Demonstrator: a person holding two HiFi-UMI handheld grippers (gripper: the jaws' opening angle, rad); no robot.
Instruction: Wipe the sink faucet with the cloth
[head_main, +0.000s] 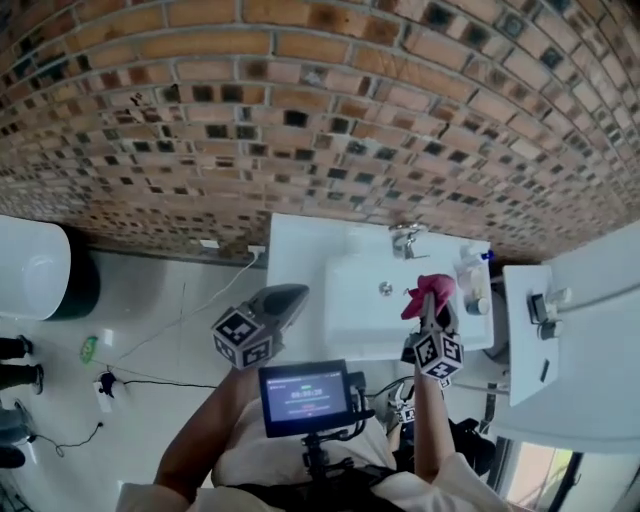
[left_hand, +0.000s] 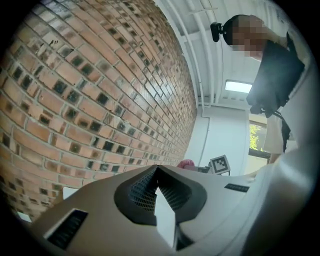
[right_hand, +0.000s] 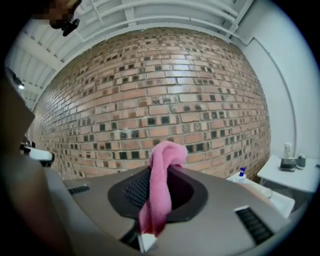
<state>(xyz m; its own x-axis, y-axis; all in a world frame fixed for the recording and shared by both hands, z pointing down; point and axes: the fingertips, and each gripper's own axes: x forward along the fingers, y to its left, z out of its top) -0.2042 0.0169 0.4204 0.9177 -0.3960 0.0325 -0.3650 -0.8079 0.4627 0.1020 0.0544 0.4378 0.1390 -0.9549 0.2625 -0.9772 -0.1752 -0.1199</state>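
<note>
A white sink (head_main: 350, 300) stands against the brick wall, with a chrome faucet (head_main: 405, 241) at its back edge. My right gripper (head_main: 428, 297) hovers over the basin's right side, shut on a pink cloth (head_main: 430, 292); in the right gripper view the pink cloth (right_hand: 161, 187) bunches up between the jaws. My left gripper (head_main: 290, 297) is held left of the sink, away from the faucet; in the left gripper view its tips (left_hand: 156, 167) meet with nothing between them.
A bottle (head_main: 474, 282) stands on the sink's right rim. A white cabinet (head_main: 545, 320) lies to the right, a white toilet (head_main: 35, 268) at far left. A cable (head_main: 190, 305) runs across the floor. A small screen (head_main: 305, 395) is mounted at my chest.
</note>
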